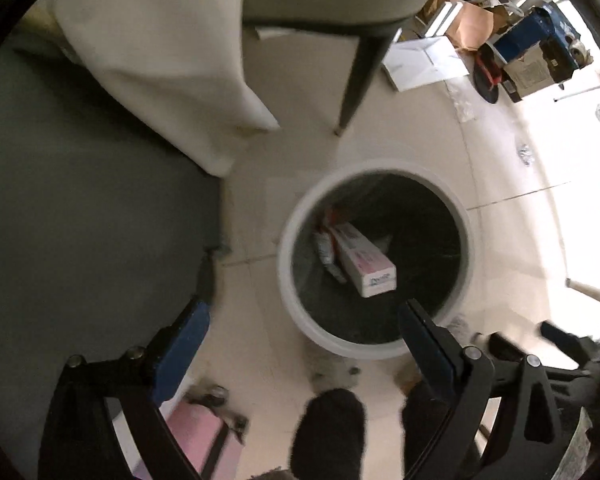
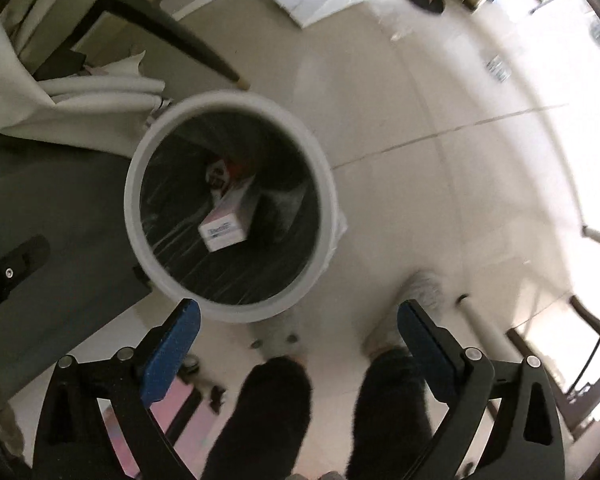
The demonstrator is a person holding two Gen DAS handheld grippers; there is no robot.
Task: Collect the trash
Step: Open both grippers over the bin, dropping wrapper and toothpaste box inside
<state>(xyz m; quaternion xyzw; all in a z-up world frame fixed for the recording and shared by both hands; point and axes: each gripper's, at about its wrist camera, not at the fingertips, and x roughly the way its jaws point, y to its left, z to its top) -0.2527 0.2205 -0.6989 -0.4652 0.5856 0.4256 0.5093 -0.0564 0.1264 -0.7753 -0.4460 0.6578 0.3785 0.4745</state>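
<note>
**Both tongs empty over the bin**

While I hold both tongs above the floor, the left tongs point(image 1: 304, 320) and right tongs point(image 2: 298, 320) gape wide, gripping nothing. Below sits the bin point(image 1: 288, 276) point(image 2: 134, 196), dark-lined, with a white box point(image 1: 366, 260) point(image 2: 228, 224) lying inside among wrappers. A chair leg point(image 1: 360, 76) stands just beyond the bin.
</note>
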